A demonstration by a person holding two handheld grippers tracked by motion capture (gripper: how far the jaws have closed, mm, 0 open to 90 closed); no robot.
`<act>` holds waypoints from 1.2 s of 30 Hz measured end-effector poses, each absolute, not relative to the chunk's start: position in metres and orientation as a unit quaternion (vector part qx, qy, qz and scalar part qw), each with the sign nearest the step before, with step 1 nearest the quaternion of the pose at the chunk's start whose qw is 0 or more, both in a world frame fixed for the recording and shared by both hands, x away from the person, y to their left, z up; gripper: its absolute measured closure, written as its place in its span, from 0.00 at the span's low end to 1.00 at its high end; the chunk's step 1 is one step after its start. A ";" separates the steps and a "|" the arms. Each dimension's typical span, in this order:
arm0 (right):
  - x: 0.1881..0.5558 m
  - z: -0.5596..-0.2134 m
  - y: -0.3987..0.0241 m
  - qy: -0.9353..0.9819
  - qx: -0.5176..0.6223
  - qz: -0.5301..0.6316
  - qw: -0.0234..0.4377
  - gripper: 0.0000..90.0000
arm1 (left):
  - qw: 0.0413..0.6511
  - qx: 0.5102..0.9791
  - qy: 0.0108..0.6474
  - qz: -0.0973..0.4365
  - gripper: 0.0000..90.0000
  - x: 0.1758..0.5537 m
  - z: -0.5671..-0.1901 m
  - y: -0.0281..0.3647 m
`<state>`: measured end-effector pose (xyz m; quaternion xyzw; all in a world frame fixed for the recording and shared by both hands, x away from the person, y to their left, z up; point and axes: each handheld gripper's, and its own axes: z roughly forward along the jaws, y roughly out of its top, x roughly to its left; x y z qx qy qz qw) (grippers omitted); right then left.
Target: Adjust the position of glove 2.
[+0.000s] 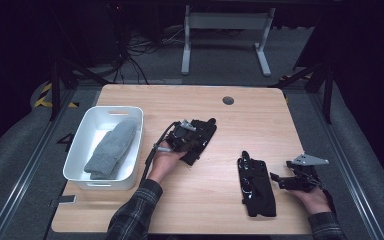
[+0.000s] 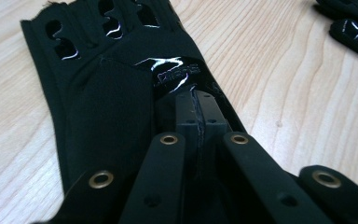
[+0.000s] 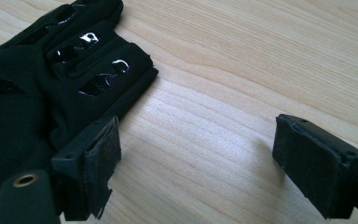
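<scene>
I read this as the pick-up step on the first of two black gloves. My left tongs (image 1: 192,134) sit over the glove at mid-table (image 1: 200,142), and in the left gripper view their jaws are pressed together on its fabric near the cuff, so I take it as pinched. That glove (image 2: 107,93) lies flat on the table (image 1: 240,120), just right of the white bin (image 1: 80,150).

My right tongs (image 1: 278,179) rest at the near right, jaws spread wide with nothing between them. The second glove (image 1: 256,186) lies just to their left; in the right gripper view one pad sits right beside its edge (image 3: 51,93), and I cannot tell if they touch.

Next, I judge, I must lift the pinched glove clear and carry it left over the bin's rim without the cloth slipping out.

Count: two gloves, one bin, one grey folded cloth (image 1: 111,147) already lying in the bin.
</scene>
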<state>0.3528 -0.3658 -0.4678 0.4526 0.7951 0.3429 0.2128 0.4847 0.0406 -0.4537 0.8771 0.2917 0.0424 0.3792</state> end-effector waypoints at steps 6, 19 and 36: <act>0.353 -0.468 -0.366 0.795 0.453 0.343 0.213 0.17 | 0.372 0.881 0.289 0.037 1.00 0.486 -0.460 0.035; 0.353 -0.468 -0.366 0.795 0.453 0.343 0.213 0.17 | 0.366 0.890 0.271 -0.002 1.00 0.461 -0.459 0.039; 0.353 -0.468 -0.366 0.795 0.453 0.343 0.213 0.17 | 0.349 0.908 0.230 -0.031 1.00 0.401 -0.456 0.036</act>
